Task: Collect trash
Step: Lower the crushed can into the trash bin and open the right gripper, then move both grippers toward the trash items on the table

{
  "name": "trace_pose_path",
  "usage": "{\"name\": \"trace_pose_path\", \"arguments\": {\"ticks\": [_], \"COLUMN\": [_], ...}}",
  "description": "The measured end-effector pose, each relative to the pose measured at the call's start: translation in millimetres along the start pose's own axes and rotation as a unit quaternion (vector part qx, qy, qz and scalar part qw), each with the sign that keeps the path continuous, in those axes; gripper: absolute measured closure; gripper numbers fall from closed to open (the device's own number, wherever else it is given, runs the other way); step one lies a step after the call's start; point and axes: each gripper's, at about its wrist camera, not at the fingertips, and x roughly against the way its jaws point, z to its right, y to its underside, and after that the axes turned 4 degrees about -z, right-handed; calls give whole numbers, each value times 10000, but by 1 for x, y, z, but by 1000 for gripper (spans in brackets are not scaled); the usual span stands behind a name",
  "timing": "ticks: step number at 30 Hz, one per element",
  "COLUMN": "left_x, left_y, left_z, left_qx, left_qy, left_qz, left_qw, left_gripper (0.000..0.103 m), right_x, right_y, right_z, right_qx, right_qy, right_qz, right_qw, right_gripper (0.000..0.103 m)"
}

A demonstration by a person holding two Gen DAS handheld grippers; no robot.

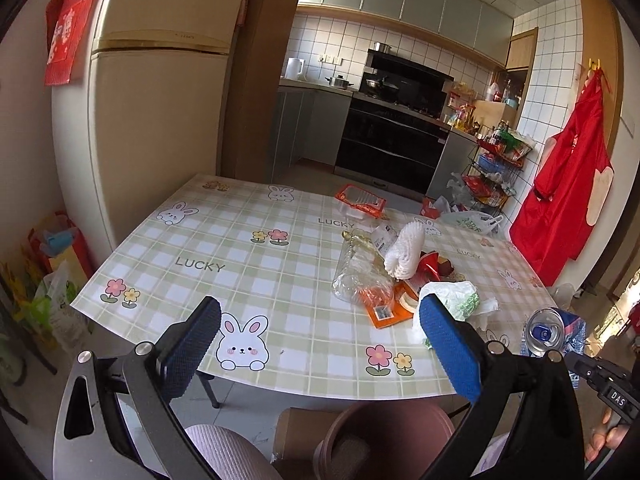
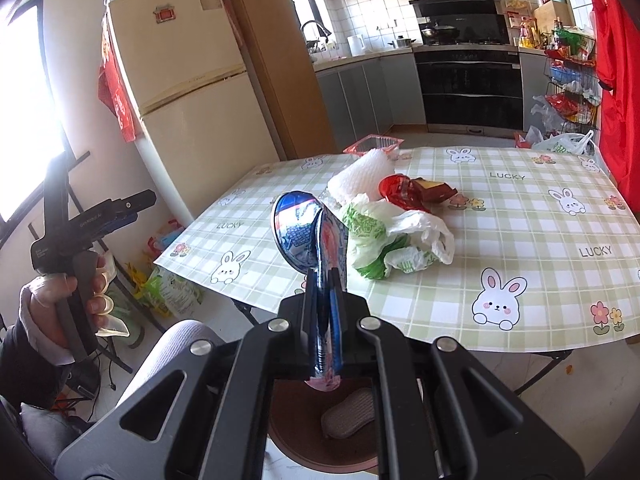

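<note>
Your right gripper (image 2: 325,280) has its fingers pressed together on a flattened blue plastic bottle (image 2: 308,240), which sticks up out of the fingers over the near edge of the bench (image 2: 520,216); in the left wrist view the same bottle (image 1: 546,330) shows at the far right, cap end toward the camera, with your right hand (image 1: 604,436) on the handle below it; your left gripper (image 1: 320,336) has its fingers spread wide with nothing between them, hovering above the near edge of the bench (image 1: 240,240); in the right wrist view your left hand (image 2: 60,304) holds that gripper off to the left, well apart from the bench; below both grippers on the floor sits a brown bin (image 2: 352,440) with a grey sponge-like pad (image 2: 346,414) inside.

Rest of the trash lies in a cluster on the bench: crumpled white-and-green plastic bag (image 2: 384,240) nearest you; white foam fruit net (image 2: 362,178) behind it; red snack wrapper (image 2: 416,190) just right of the net; clear crushed plastic packaging (image 1: 360,272) and an orange wrapper (image 1: 386,308) on the left of the cluster; red-rimmed clear tray (image 1: 360,202) at the far edge; fridge (image 1: 160,120) stands far left.
</note>
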Motion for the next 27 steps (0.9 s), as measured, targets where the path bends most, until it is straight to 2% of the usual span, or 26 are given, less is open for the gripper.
{"name": "trace_pose_path", "arguments": {"ticks": [5, 8, 10, 12, 14, 17, 19, 20, 22, 27], "left_x": [-2, -4, -5, -5, -5, -5, -4, -4, -4, -2], "left_y": [1, 2, 2, 2, 3, 4, 4, 4, 4, 4], "left_z": [-4, -7, -8, -8, -6, -4, -3, -3, -2, -3], "left_qx": [63, 104, 119, 128, 105, 52, 42, 39, 32, 16], "left_qy": [-32, -55, -69, -67, -60, -67, -65, -65, -74, -121], "left_qz": [-1, -13, -22, -35, -43, -43, -32, -29, -16, 19], "left_qw": [10000, 9999, 9999, 9999, 9999, 10000, 10000, 10000, 10000, 9999], "left_gripper": [6, 6, 6, 6, 6, 6, 6, 6, 6, 6], "right_x": [-9, -11, -10, -9, -6, 2, 7, 9, 13, 16], "right_y": [2, 2, 2, 1, -1, -4, -6, -7, -8, -8], "right_z": [-5, -6, -8, -9, -9, -6, -3, -2, 2, 13], "right_qx": [31, 37, 57, 82, 100, 98, 76, 48, -11, -176], "right_qy": [-84, -140, -138, -108, -35, 177, 346, 451, 581, 928], "right_qz": [-157, -157, -145, -130, -59, 91, 184, 243, 323, 379], "right_qw": [9998, 9998, 9998, 9998, 9999, 9998, 9992, 9987, 9978, 9948], "right_gripper": [93, 87, 79, 79, 70, 50, 29, 25, 9, 6]}}
